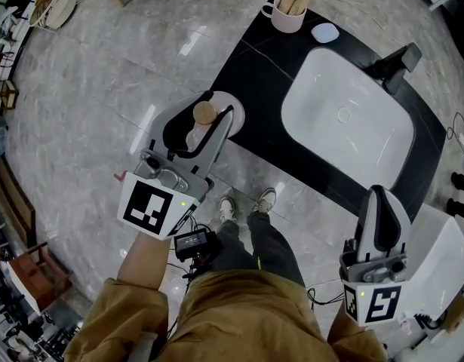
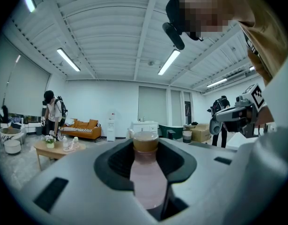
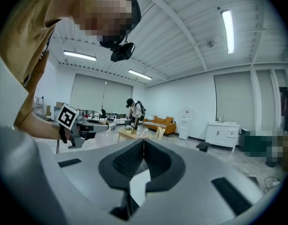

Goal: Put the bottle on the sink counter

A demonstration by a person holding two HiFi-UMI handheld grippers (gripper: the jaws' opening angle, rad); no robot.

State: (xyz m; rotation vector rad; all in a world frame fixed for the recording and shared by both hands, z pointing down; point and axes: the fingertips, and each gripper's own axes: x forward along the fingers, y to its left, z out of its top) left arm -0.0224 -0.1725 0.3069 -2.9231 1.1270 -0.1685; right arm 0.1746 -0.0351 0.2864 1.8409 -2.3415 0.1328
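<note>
Over the left corner of the sink counter [image 1: 254, 59], head view: my left gripper [image 1: 215, 118] clamps the brown-capped pink bottle [image 1: 204, 114], upright, bare counter just beyond it; my right gripper [image 1: 379, 202] hangs off the counter's near edge, farther off. Left gripper view: jaws press the bottle's body, cap above them, gripper near level. Right gripper view: jaws together, empty.

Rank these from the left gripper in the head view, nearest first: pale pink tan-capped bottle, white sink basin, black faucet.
1. Pale pink tan-capped bottle, clamped in the left gripper.
2. White sink basin, to its right.
3. Black faucet, at the basin's far rim.
</note>
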